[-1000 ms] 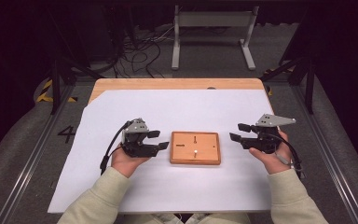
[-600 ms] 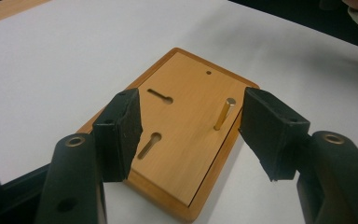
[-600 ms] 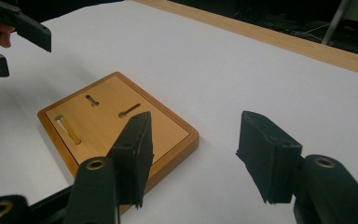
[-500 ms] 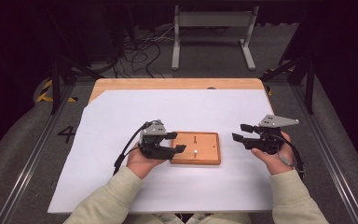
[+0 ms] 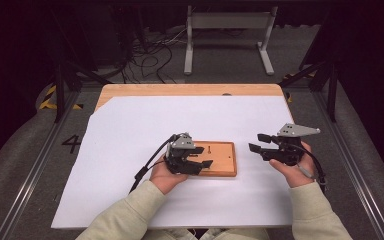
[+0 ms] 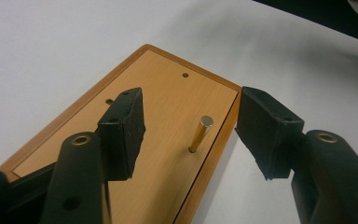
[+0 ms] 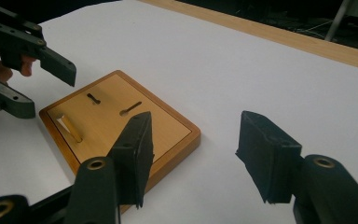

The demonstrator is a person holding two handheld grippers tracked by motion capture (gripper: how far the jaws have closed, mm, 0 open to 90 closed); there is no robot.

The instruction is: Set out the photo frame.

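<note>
Left gripper [image 6: 191,135] of mine hung with its jaws spread, just narrowing, around but not touching the brass peg [image 6: 199,134] standing in the wooden board [image 6: 154,154] before me, and I judged an off-centre squeeze could tilt it.

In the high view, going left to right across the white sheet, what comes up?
Left gripper → wooden board → right gripper, apart from the board, on bare sheet.
</note>
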